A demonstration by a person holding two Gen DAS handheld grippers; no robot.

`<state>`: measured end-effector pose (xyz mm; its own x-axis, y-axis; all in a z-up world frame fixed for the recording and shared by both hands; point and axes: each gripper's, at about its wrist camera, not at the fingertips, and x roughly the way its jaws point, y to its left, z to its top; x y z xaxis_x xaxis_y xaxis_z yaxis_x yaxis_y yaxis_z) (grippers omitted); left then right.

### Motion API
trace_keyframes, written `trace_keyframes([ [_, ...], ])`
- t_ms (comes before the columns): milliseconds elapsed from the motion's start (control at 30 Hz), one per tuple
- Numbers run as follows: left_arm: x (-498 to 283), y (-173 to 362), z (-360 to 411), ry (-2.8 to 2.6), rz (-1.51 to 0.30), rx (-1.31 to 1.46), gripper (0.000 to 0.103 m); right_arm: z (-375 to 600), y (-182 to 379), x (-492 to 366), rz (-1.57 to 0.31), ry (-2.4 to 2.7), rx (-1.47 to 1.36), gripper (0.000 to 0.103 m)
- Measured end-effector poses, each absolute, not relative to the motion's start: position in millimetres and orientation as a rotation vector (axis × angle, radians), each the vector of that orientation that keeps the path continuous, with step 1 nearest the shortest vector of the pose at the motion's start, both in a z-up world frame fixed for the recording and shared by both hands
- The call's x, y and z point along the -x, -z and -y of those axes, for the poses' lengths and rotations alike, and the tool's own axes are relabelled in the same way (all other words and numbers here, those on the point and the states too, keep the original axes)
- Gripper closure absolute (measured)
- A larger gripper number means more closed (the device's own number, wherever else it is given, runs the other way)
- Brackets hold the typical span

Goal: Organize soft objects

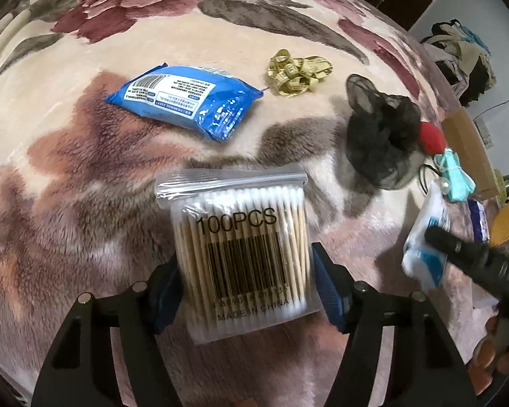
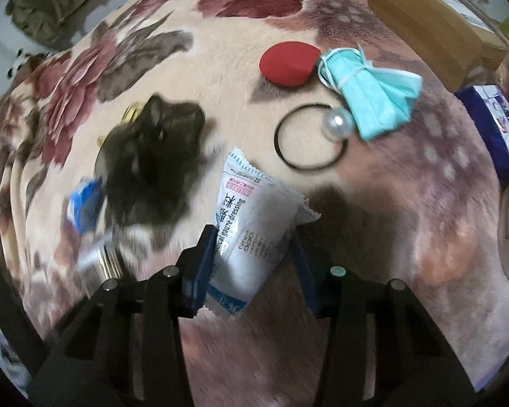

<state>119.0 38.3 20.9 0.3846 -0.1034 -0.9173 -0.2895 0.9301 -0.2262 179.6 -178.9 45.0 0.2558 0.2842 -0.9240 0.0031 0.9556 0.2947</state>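
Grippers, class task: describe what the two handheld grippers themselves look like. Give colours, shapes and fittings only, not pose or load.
Both the left gripper and the right gripper look alike: matte black angular arms branching into struts, blue flat pads on the fingers, and small round silver studs on the black links. No cables or sleeves show.

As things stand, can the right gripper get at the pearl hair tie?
Probably not yet. The path over the blanket to the pearl hair tie looks free, but the right gripper is already shut on the gauze dressing packet, so it must set that down first.
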Motion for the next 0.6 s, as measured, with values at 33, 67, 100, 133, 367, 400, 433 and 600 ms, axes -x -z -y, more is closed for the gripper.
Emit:
trace_keyframes([
  [33,-116.1,-22.7,-35.5,-0.112,-1.18,0.381,0.033,178.2,-45.9,-173.8,-1.299,-0.205,-0.229,0.058],
  [67,-112.7,-24.5,-33.4,-0.105,-1.18,0.378,0.033,176.4,-46.3,-168.9,-1.297,-0.217,-0.192,0.058],
  [100,-109.3,-26.6,-29.4,-0.097,-1.183,0.373,0.033,174.4,-45.9,-161.8,-1.295,-0.228,-0.151,0.058],
  [133,-106.2,-28.4,-27.0,-0.092,-1.184,0.367,0.033,173.2,-45.0,-156.6,-1.296,-0.235,-0.127,0.058],
  [367,-87.0,-34.4,-6.0,-0.074,-1.196,0.312,0.033,172.8,-45.2,-129.1,-1.303,-0.265,-0.054,0.058],
  [400,-84.2,-34.9,-3.8,-0.074,-1.196,0.304,0.033,172.4,-47.0,-125.4,-1.296,-0.267,-0.035,0.058],
  [433,-78.9,-35.4,-2.6,-0.074,-1.195,0.298,0.033,172.9,-48.2,-120.9,-1.29,-0.268,-0.023,0.058],
  [600,-68.0,-40.2,4.4,-0.067,-1.19,0.285,0.033,180.0,-54.9,-106.3,-1.281,-0.278,-0.011,0.058],
])
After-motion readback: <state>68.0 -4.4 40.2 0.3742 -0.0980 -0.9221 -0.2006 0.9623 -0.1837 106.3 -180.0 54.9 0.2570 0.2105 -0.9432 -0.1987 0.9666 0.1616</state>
